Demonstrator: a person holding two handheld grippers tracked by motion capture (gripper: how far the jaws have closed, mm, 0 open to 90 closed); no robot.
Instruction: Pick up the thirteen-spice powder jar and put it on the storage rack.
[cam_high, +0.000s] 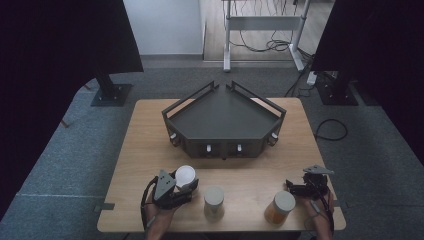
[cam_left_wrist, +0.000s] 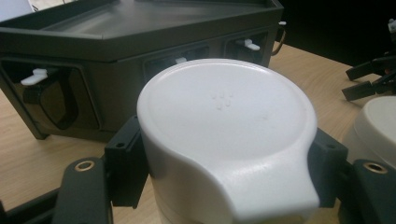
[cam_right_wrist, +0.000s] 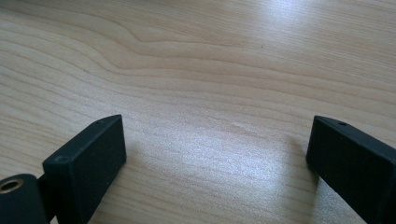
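Slippage risk noted: left gripper (cam_high: 184, 186) fingers clamped on smooth white-lidded jar (cam_left_wrist: 224, 121), lower-left; right gripper (cam_high: 300, 189) fingers apart.

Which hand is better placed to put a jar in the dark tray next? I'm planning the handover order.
Left, most likely. The left gripper is shut on the white-lidded jar, facing the tray. The right gripper is open over bare table, beside the orange jar, not on it.

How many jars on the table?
3: one white-lidded jar gripped in the left tool, a grey-lidded jar at front centre, an orange jar beside the right tool.
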